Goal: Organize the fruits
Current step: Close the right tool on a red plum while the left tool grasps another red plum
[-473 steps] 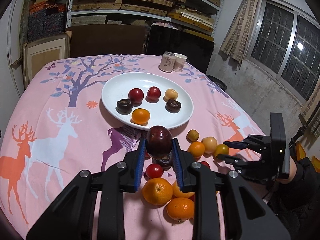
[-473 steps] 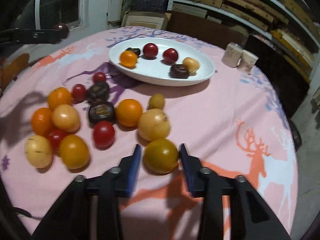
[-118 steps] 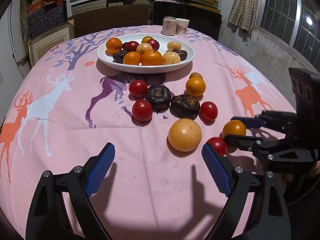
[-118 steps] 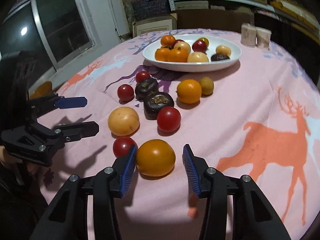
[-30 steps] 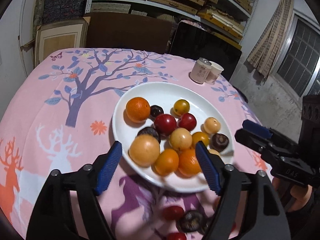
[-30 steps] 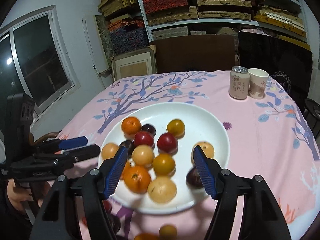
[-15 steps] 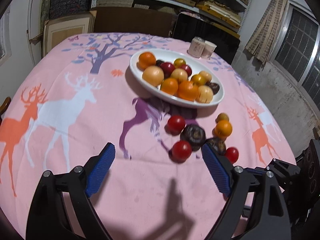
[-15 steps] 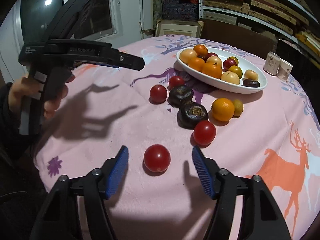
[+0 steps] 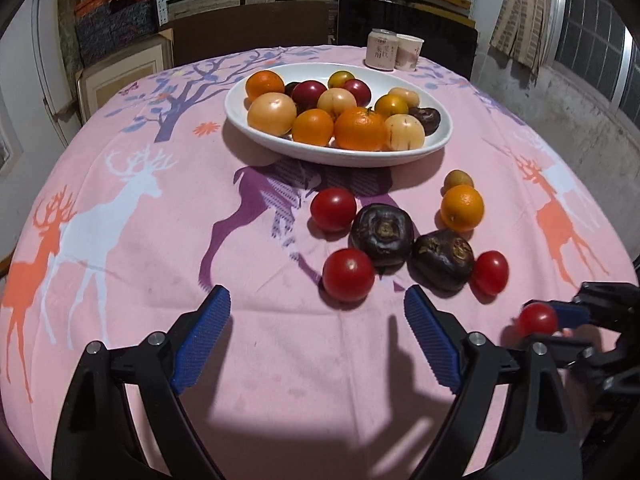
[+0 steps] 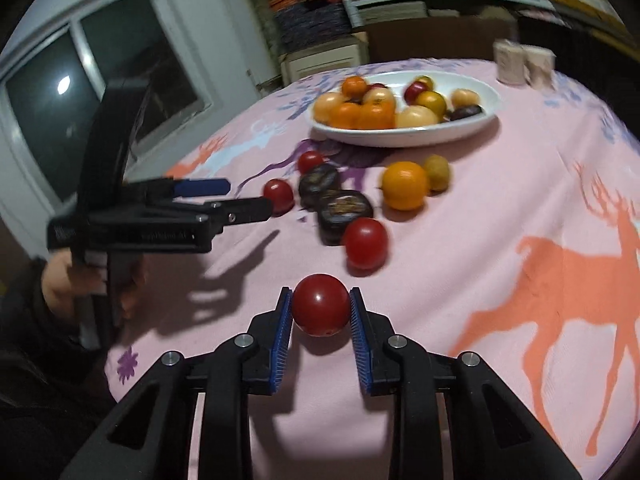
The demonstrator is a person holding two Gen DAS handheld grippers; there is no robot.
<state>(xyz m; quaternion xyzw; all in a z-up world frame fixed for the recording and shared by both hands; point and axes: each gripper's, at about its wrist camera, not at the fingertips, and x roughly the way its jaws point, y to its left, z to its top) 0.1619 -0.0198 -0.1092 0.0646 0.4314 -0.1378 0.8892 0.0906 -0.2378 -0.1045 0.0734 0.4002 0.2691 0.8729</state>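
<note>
moved: right claw (image 10: pixel 321 312) has just closed onto red tomato (image 10: pixel 321 305), lower centre; left claw (image 9: pixel 316 342) gaping, empty | done: white plate (image 9: pixel 340 155) heaped | left: seven fruits on counter (image 9: pixel 120 248)

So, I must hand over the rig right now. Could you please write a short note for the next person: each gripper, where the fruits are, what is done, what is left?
Right gripper: has just been closing and is now shut on a small red fruit, low over the tablecloth.
Left gripper: open and empty, hovering just short of the loose fruit.
Done: the white plate already holds a heap of fruit.
Left: carry the held fruit to the plate, then the loose ones: three red fruits, two dark fruits, one orange, one small yellowish fruit.
</note>
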